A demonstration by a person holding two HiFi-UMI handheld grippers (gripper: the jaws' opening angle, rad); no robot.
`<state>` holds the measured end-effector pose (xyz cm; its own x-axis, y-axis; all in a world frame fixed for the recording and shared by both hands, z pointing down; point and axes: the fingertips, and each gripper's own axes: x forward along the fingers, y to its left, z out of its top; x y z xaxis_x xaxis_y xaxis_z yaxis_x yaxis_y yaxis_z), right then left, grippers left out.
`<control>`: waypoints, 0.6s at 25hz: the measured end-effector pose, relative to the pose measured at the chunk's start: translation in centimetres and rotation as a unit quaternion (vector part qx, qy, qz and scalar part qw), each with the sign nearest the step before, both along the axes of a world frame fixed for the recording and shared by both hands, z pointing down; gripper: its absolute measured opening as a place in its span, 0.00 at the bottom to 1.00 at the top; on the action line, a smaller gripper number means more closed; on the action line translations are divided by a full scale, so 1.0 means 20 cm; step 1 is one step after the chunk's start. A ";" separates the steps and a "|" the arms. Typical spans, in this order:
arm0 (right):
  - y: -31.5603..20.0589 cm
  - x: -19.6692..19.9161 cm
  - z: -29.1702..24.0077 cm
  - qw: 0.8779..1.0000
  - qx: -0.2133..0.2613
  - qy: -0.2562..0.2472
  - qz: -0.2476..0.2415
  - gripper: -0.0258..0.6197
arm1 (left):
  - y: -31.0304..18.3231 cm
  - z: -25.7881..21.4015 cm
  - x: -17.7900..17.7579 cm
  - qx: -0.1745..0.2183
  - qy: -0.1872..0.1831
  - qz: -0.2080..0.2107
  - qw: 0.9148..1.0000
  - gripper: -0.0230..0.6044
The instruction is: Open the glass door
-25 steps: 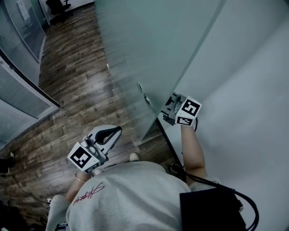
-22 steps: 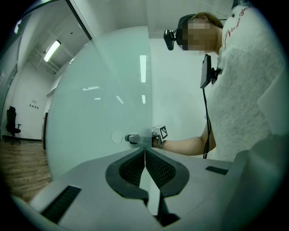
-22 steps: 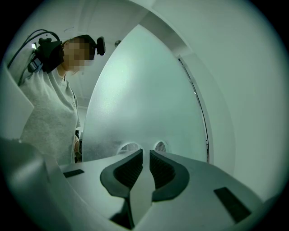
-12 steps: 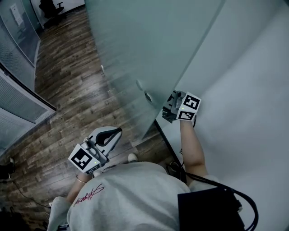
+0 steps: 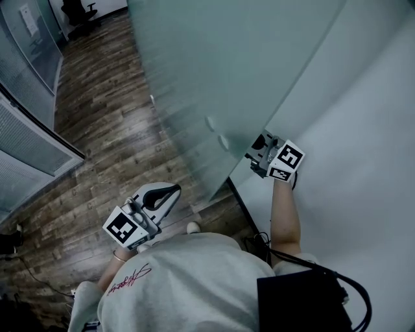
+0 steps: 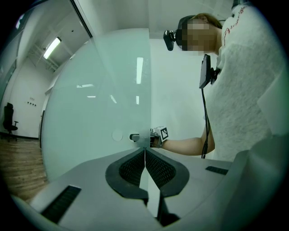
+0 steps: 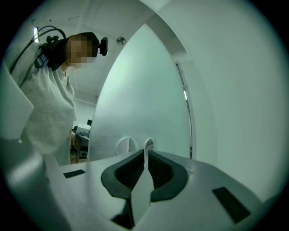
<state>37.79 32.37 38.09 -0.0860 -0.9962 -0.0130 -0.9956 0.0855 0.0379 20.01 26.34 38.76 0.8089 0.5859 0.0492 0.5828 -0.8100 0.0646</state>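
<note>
Wood floor [image 5: 110, 130]; glass door [image 5: 214, 58]; left gripper [image 6: 145, 150] jaws together, right gripper [image 7: 145, 154] jaws closing, empty

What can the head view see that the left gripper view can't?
Only the head view shows the marker cube on the left gripper. Only the left gripper view shows the ceiling lights and the camera on the person's head. Both show the glass door, the wooden floor and the office chair.

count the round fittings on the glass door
2, side by side on the glass door near its free edge: one fitting closer to the edge, the other further in. More may be hidden.
</note>
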 end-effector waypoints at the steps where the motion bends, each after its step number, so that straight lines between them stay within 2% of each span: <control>1: 0.02 0.01 0.00 1.000 0.007 0.003 0.014 0.10 | -0.01 0.01 0.00 0.000 0.001 0.004 1.000 0.07; 8: 0.17 -0.01 -0.04 0.990 0.068 -0.011 0.124 0.07 | -0.04 0.01 0.01 -0.002 0.006 0.033 0.999 0.07; 15: 0.28 -0.18 -0.02 0.979 0.055 -0.010 0.194 0.07 | -0.09 0.03 -0.01 -0.007 0.003 0.074 0.997 0.07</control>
<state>34.23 38.06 37.79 0.3006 -0.9462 -0.1198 -0.9528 -0.3035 0.0060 19.89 24.45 39.35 0.7137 0.6995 0.0364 0.6963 -0.7142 0.0712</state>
